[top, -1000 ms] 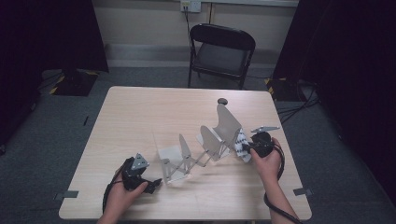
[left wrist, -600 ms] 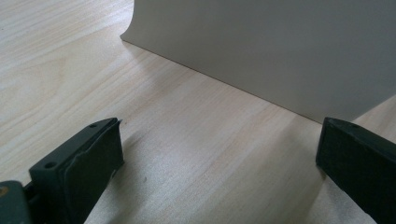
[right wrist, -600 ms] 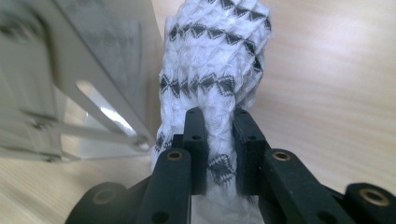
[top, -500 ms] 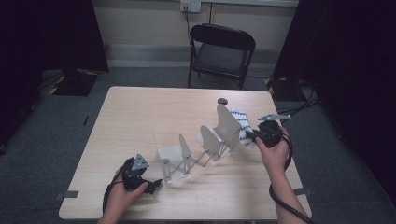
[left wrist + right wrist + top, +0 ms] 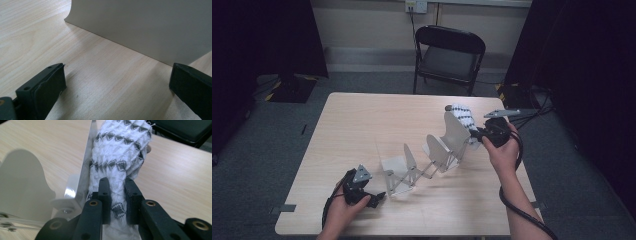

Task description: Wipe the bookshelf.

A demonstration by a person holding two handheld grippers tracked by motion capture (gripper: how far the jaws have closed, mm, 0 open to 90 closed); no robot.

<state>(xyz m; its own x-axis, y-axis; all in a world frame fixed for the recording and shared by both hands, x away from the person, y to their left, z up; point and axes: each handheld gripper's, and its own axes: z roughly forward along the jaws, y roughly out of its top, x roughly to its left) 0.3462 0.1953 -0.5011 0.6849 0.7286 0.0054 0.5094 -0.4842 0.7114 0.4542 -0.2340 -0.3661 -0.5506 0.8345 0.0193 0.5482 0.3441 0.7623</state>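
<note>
A white accordion rack (image 5: 427, 160) of upright rounded panels stands across the middle of the table. A white cloth with black zigzag bands (image 5: 464, 117) (image 5: 117, 157) hangs against the rack's tallest end panel (image 5: 455, 131). My right gripper (image 5: 477, 134) (image 5: 117, 195) is shut on this cloth, which bunches between the pads. Near the front left, my left gripper (image 5: 374, 197) (image 5: 117, 85) rests open on the wood, its jaws spread wide with nothing between them. One pale rack panel (image 5: 145, 27) rises just beyond it.
The light wooden table (image 5: 362, 125) has bare room at the back and left. A black folding chair (image 5: 447, 55) stands behind the far edge. Dark curtains flank the room, and cables lie on the floor at the right.
My right gripper has risen with the cloth, lifting it from low beside the rack to the top of the tallest panel. The left gripper has stayed put.
</note>
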